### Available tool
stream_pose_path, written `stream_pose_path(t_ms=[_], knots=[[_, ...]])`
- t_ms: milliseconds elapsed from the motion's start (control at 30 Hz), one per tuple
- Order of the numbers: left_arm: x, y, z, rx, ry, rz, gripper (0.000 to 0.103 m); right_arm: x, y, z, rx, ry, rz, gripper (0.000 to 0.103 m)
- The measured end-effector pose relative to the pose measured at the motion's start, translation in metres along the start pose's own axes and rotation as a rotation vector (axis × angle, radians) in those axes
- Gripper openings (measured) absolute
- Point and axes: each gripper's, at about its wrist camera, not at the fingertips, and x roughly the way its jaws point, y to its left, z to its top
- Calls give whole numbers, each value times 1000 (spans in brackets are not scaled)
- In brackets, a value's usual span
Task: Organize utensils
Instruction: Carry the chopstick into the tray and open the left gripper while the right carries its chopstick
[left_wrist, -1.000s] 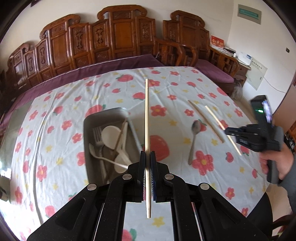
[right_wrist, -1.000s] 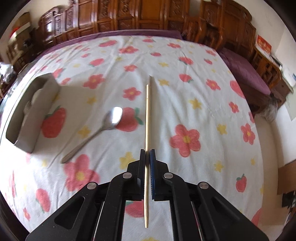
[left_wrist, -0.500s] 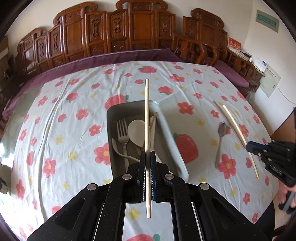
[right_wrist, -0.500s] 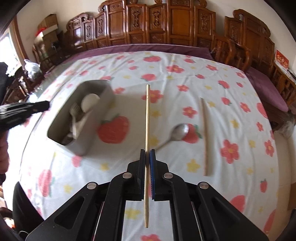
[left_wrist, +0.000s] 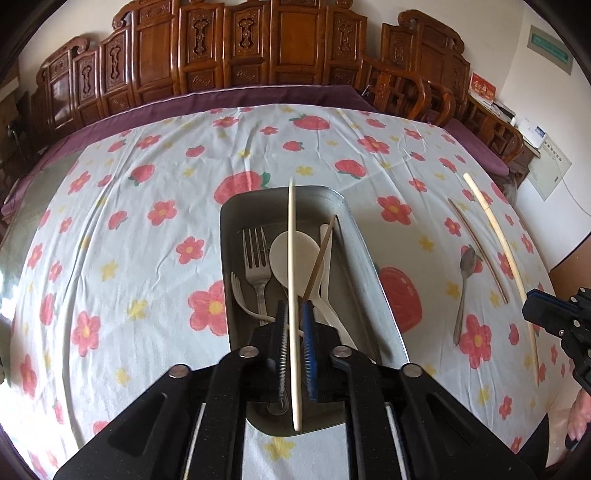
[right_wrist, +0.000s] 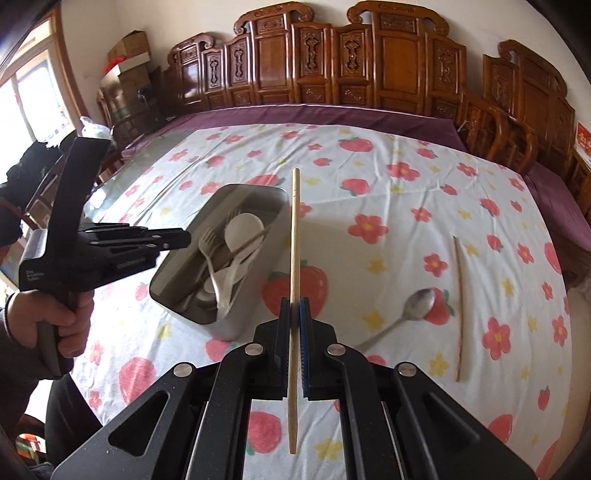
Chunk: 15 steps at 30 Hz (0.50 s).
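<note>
A row of carved dark wooden chairs (right_wrist: 369, 70) lines the far side of a tabletop (left_wrist: 110, 236) covered by a white cloth printed with red flowers and strawberries. Near the middle sits a grey metal tray (left_wrist: 354, 236), holding a steel fork (left_wrist: 256, 258), a pale plastic fork, white spoons (left_wrist: 280, 258) and a thin brown chopstick (left_wrist: 321, 254) lying at a slant; the pile overlaps, so an exact count is hard to make.

The left tool (left_wrist: 294, 328) hovers over the near end of the tray. Its jaws stand slightly apart, with a pale chopstick (left_wrist: 291, 240) between them, pointing away over the tray; whether the pads still press on it cannot be told. The tool's black frame hides the tray's near corners.

The right tool (right_wrist: 294, 321) is pinched on a tan chopstick (right_wrist: 295, 236), held above the cloth just right of the tray.

Loose on the cloth, well to the right of the tray, lie a metal spoon (right_wrist: 406, 314) and, just beyond it, a brown chopstick (right_wrist: 459, 306). In the left view the spoon's bowl and this stick seem to meet, though contact is unclear. The left view also shows a long pale stick (left_wrist: 498, 243) beyond the brown one, its near end cut off by the right tool.
</note>
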Motion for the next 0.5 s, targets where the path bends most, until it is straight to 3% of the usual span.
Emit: stream_pose_path(t_ms=[500], knots=[[-26,27,-17,0,-44,62,28,44,43,35,-25,8,83,6]])
